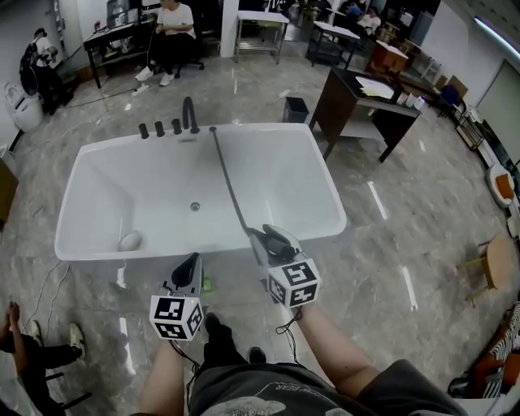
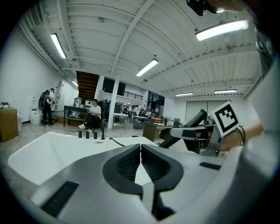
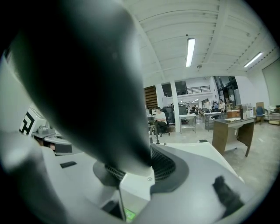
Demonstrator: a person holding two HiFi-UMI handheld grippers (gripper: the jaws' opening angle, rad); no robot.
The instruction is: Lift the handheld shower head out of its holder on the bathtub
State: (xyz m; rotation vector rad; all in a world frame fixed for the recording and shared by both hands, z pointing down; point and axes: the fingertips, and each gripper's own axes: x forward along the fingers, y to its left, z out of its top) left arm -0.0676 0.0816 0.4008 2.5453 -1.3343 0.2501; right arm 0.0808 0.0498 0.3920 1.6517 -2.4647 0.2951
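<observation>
The dark handheld shower head [image 1: 275, 240] is off the tub, clamped in my right gripper [image 1: 262, 234] over the near rim of the white bathtub [image 1: 244, 135]. Its black hose [image 1: 228, 184] runs back across the tub to the far rim beside the black faucet [image 1: 189, 114]. In the right gripper view the shower head [image 3: 87, 87] fills most of the picture between the jaws of the right gripper [image 3: 141, 162]. My left gripper [image 1: 192, 265] hangs just short of the tub's near rim, shut and empty. In the left gripper view the left gripper [image 2: 140, 151] has its tips touching, and the shower head [image 2: 195, 119] shows at the right.
Black knobs [image 1: 159, 128] stand left of the faucet. A white object [image 1: 130, 240] lies in the tub's near left corner, near the drain [image 1: 195, 206]. A dark desk [image 1: 367, 97] and a bin [image 1: 296, 108] stand beyond the tub. A seated person [image 1: 172, 24] is far back, another [image 1: 24, 351] at lower left.
</observation>
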